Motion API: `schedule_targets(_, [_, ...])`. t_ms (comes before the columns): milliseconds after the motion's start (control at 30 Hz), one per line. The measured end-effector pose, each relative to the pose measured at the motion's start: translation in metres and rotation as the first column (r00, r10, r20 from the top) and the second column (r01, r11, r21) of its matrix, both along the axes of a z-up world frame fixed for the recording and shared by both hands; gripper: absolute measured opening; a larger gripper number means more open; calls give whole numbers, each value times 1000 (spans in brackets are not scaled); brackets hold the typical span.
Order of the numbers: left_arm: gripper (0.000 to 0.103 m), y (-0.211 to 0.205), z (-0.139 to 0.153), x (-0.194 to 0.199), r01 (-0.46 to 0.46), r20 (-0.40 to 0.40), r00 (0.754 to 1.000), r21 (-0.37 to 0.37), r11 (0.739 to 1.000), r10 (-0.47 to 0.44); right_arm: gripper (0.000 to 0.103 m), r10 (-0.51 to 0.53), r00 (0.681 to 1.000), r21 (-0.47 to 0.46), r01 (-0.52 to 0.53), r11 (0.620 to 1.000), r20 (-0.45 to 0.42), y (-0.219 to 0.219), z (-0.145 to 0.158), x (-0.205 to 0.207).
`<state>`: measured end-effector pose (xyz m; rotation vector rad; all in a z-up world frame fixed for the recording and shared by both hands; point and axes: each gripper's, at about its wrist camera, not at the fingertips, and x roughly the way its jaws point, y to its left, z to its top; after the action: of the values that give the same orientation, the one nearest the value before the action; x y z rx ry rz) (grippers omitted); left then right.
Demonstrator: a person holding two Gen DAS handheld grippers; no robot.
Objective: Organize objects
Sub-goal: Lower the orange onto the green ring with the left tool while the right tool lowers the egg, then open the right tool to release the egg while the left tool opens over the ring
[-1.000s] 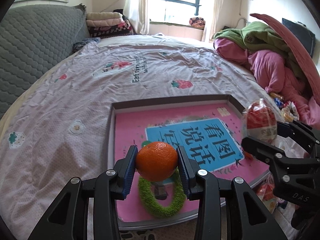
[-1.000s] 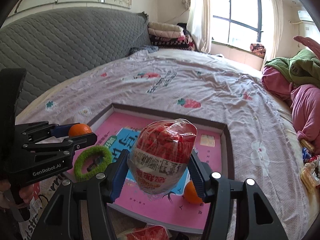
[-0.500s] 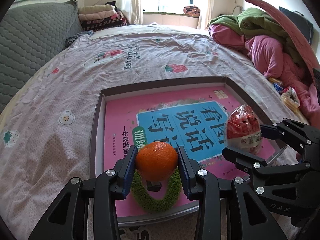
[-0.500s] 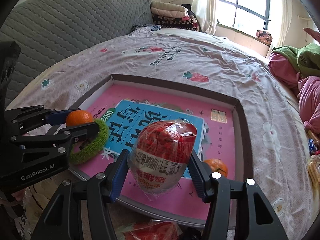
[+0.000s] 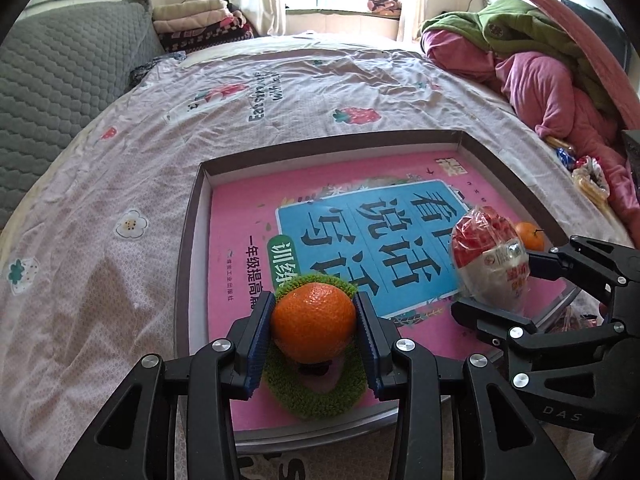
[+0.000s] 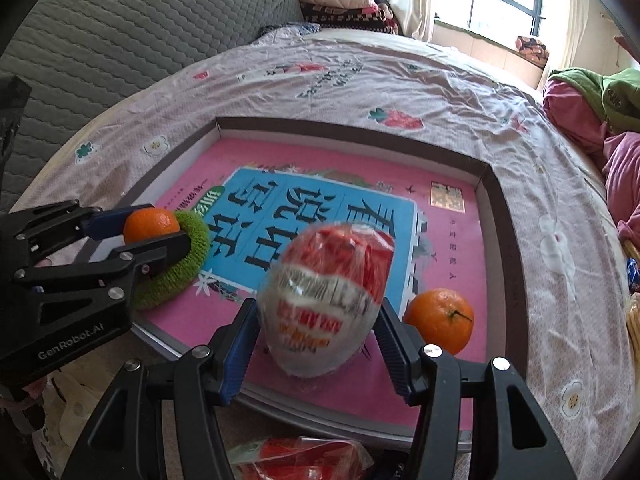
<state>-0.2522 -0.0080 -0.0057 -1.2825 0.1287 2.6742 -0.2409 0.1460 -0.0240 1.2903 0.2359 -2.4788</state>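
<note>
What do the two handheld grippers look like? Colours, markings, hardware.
Both the left gripper and the right gripper are matte black angular linkages with silver round fasteners and ribbed blue pads on the jaws. Seen from the opposite wrist, the left body reads "GenRobot.AI" and the right one "DAS". No cables or sleeves show.

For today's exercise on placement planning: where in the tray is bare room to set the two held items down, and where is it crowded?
Free: the far half of the tray, across the pink book. Crowded: the near edge, with the green ring under the left gripper, and a loose orange beside the right gripper.
</note>
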Motion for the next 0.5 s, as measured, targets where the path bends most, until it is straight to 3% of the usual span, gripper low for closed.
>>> schedule_targets(500, [41,5,1,1,15,5,1000,-22,1000,-15,58,-14,1000,-32,15,999,21,5,4,0])
